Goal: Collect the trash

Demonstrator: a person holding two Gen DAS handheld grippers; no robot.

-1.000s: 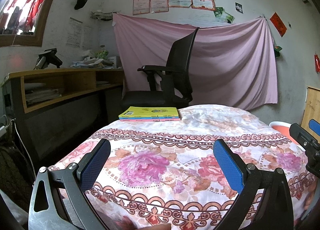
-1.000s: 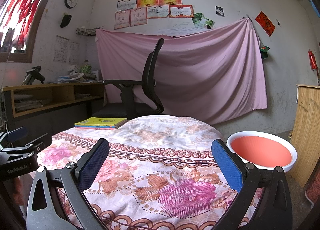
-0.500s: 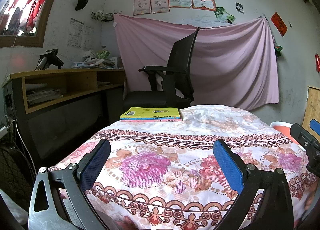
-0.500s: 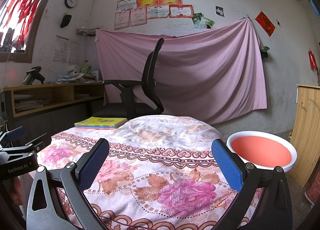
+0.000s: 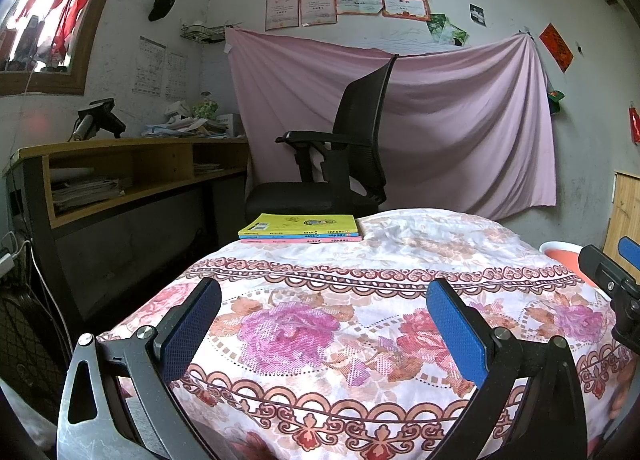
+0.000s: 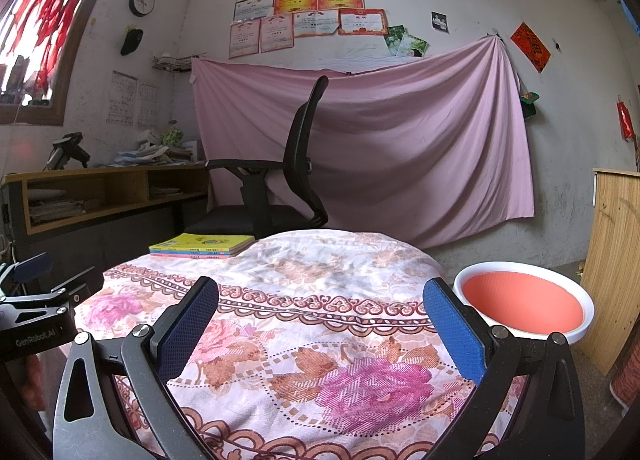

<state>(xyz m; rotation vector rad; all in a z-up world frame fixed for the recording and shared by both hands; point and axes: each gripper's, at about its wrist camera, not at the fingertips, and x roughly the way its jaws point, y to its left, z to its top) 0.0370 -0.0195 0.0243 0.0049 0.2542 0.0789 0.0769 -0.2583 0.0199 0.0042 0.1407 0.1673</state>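
Left wrist view: left gripper (image 5: 324, 324) over the floral tabletop (image 5: 360, 260), jaws released, empty; books (image 5: 300, 228) at its far edge.
Right wrist view: right gripper (image 6: 320, 324) released, empty; bin (image 6: 524, 306) beside tabletop; no trash discernible.

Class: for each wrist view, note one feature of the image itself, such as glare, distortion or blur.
Left wrist view: the window is blown out by daylight and the desk edges bow. Right wrist view: dark corners, and the cabinet leans from fisheye curvature.
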